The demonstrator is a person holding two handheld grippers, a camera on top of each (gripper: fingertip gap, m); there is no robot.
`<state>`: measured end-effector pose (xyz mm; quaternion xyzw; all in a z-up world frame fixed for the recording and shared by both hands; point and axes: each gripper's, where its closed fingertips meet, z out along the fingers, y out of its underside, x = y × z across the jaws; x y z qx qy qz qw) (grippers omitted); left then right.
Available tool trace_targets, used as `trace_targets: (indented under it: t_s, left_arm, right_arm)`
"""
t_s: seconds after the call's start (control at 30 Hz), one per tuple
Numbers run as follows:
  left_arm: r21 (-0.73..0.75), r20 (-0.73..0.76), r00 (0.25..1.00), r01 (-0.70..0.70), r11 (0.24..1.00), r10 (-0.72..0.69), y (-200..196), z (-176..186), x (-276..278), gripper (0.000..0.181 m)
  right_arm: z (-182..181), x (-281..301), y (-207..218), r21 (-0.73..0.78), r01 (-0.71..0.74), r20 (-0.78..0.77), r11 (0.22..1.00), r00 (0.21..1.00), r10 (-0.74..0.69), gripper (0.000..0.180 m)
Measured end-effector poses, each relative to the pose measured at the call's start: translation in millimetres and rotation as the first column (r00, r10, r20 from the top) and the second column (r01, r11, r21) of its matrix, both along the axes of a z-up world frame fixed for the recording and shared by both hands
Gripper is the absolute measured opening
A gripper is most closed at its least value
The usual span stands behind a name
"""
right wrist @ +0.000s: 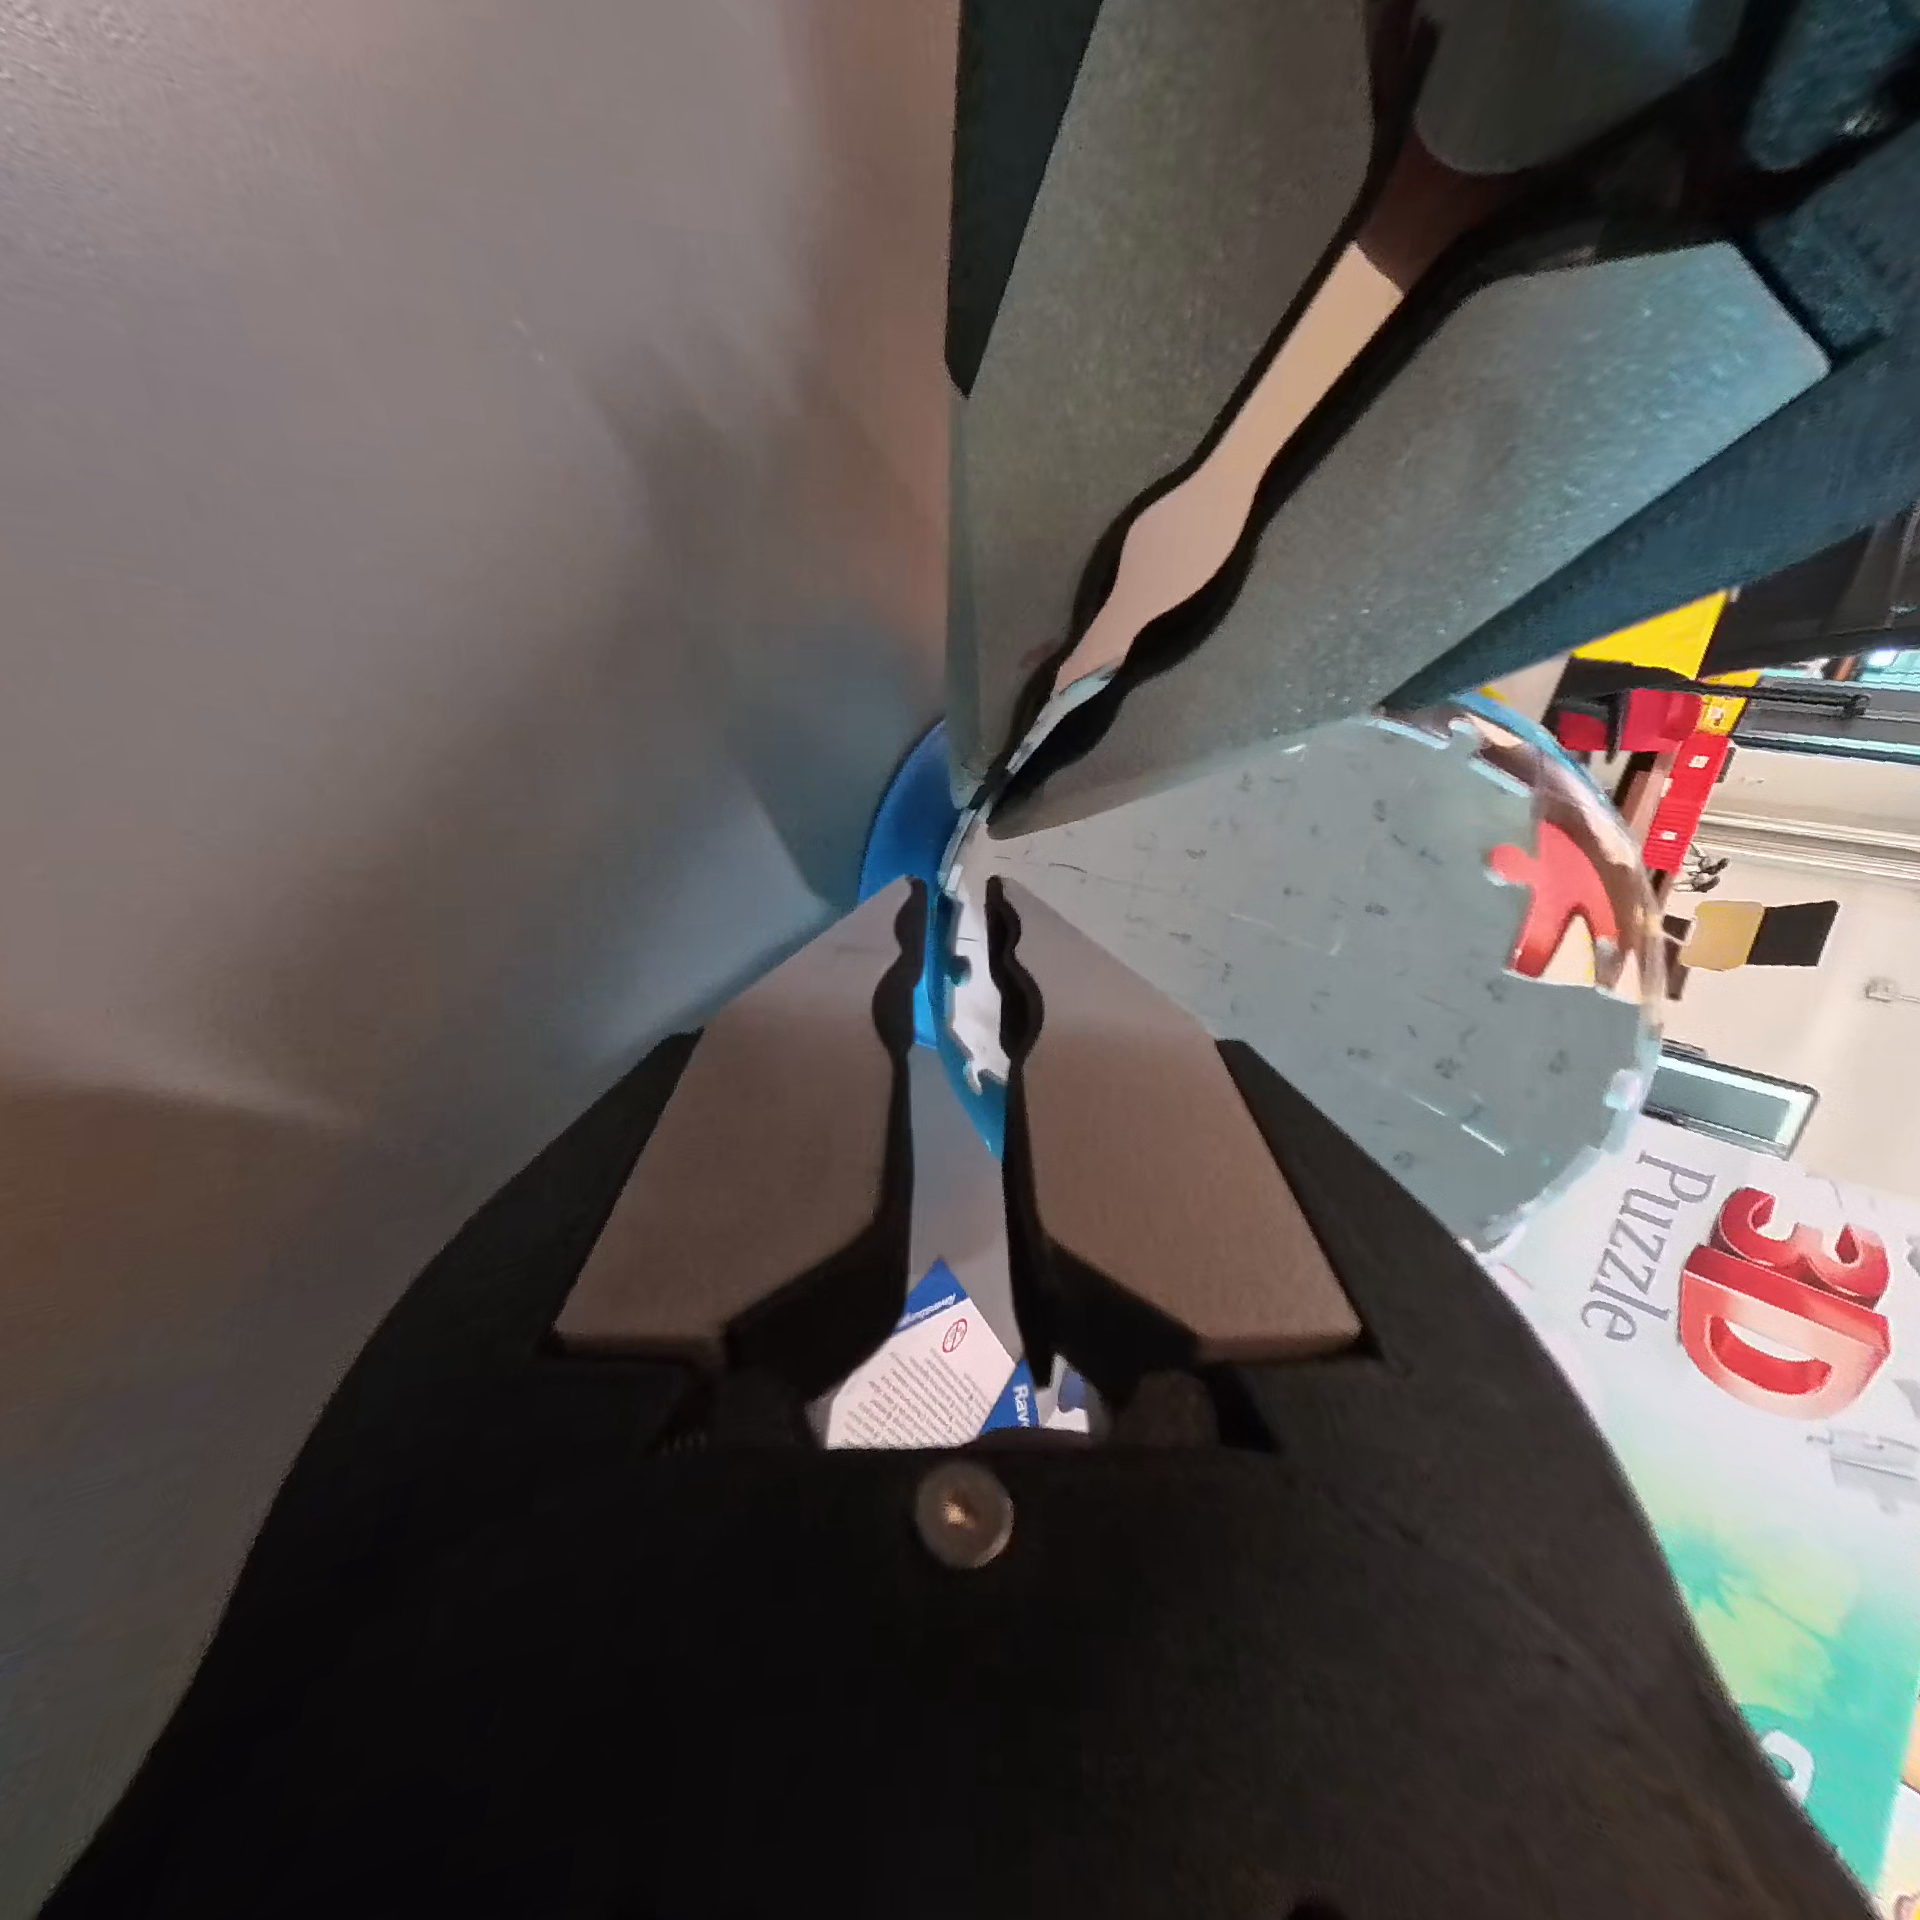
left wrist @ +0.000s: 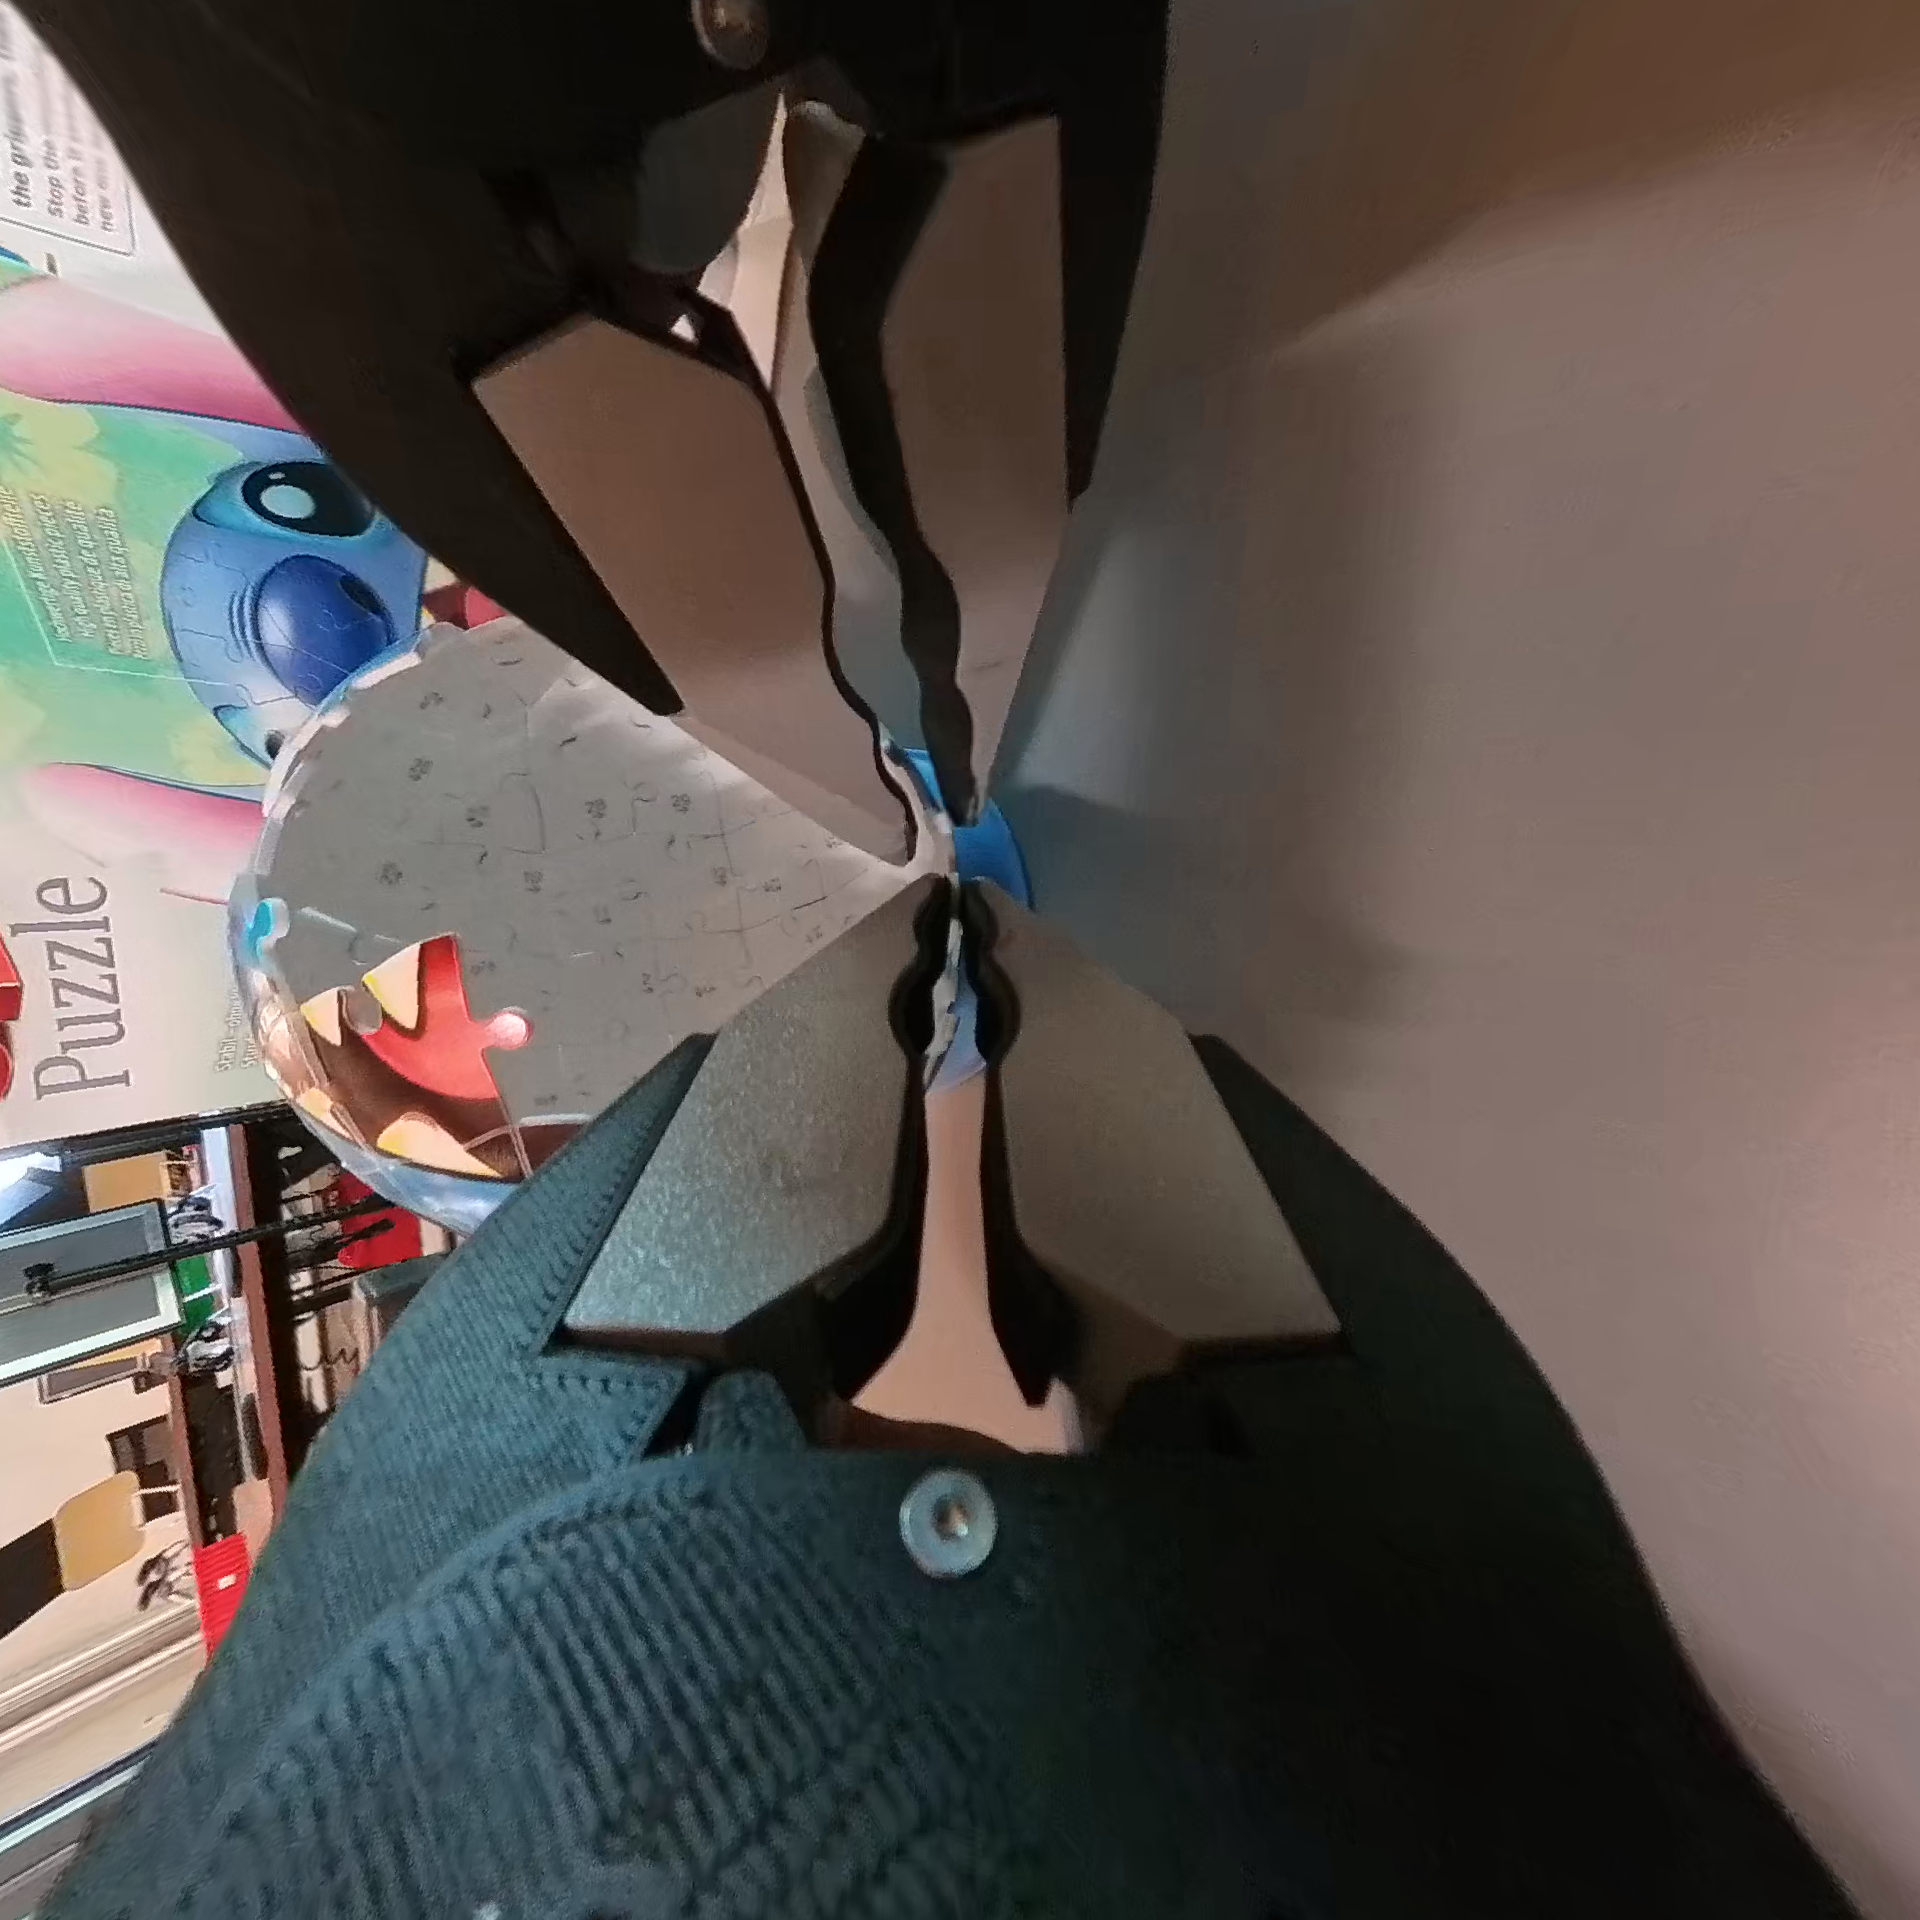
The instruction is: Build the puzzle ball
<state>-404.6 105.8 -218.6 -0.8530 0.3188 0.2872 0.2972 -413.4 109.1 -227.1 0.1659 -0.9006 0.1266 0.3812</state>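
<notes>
left wrist view: both grippers, left gripper [left wrist: 954,899] and right gripper [right wrist: 951,894], seemingly pinched on half-built puzzle ball [left wrist: 540,831] rim.

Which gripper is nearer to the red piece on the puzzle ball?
Left gripper, slightly: it clamps the puzzle ball rim on the side of the red piece; the right gripper clamps just beyond.

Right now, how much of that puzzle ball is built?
A good part: the puzzle ball is an open bowl of joined pieces, grey inside. In hand: the left tongs and right tongs both pinch its rim, seemingly fitting a piece. Left: the open top.
</notes>
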Motion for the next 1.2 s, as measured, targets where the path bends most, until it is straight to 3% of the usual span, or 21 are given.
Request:
trace_targets:
  t_s: [0.47,0.77,1.2]
  left_arm:
    - [-0.026,-0.026,1.000,0.007,1.000,-0.008,-0.3,-1.5,-2.1,0.000]
    - [0.022,0.029,0.999,-0.033,0.999,0.033,0.8,-0.6,-3.1,0.000]
    - [0.072,-0.017,0.998,-0.057,0.996,0.059,-3.9,-2.5,-7.0,0.003]
  right_arm:
    - [-3.3,-0.8,0.2,0.015,0.015,0.051,1.000,0.999,-0.015,0.000]
    - [-2.4,-1.9,1.6,-0.030,0.079,0.094,0.996,0.993,-0.076,0.000]
    - [-2.1,-0.3,0.8,-0.004,0.077,0.102,0.997,0.992,-0.076,0.000]
